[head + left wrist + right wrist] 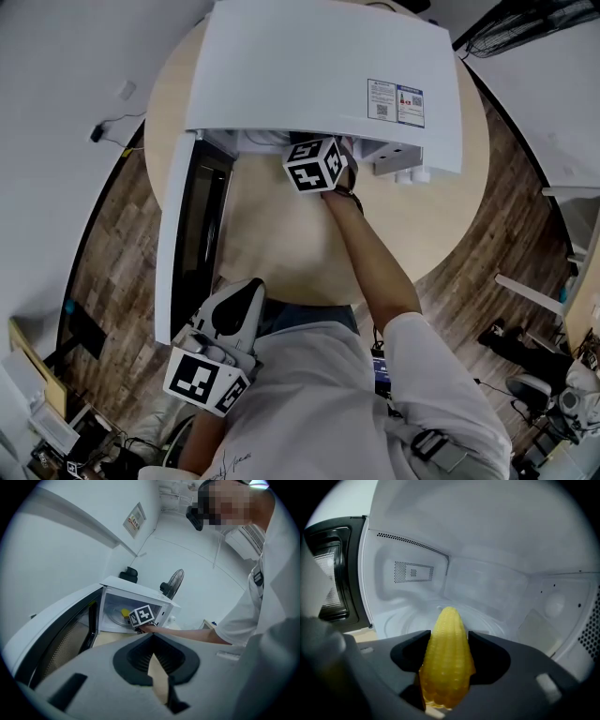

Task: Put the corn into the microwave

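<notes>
The yellow corn [446, 660] stands tip forward between the jaws of my right gripper [447, 641], which is shut on it. That gripper reaches into the open white microwave [319, 75], just above the glass turntable [412, 620]. From the head view only its marker cube [314, 164] shows at the oven's mouth. The left gripper view shows the corn [124, 613] as a yellow spot inside the cavity. The microwave door [192, 234] is swung wide open to the left. My left gripper [248, 289] is held low near the person's body, its jaws together on nothing.
The microwave sits on a round wooden table [281, 253] over a dark plank floor. Small white items [408, 173] lie at the oven's right front. A standing fan [173, 583] and a black object [130, 573] show behind the microwave.
</notes>
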Available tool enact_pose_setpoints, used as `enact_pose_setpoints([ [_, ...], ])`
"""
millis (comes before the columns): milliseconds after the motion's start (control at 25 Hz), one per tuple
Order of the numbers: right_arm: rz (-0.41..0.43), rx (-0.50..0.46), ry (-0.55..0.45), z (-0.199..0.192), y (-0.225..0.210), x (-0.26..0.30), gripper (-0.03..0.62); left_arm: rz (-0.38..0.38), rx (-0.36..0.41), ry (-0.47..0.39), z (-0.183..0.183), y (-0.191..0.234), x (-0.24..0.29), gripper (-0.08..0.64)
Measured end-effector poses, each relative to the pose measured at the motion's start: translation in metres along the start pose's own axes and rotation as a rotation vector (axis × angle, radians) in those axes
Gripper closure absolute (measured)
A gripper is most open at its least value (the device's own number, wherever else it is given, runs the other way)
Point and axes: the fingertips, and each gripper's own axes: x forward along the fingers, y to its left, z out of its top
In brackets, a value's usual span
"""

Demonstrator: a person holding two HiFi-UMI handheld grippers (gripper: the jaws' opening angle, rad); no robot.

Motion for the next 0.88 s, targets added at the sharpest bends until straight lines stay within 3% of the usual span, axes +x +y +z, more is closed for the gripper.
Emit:
enact_pose_setpoints([
  [160, -0.005, 0.001, 0.007, -0.002, -0.003, -0.002, 0.302, -0.001, 0.004, -0.008, 0.001, -0.001, -0.002, 0.569],
  [880, 0.012, 0.110, -0.034, 0.007, -0.008, -0.029, 0.302, -0.023, 0.031, -0.015, -0.001, -0.013, -0.008, 0.569],
])
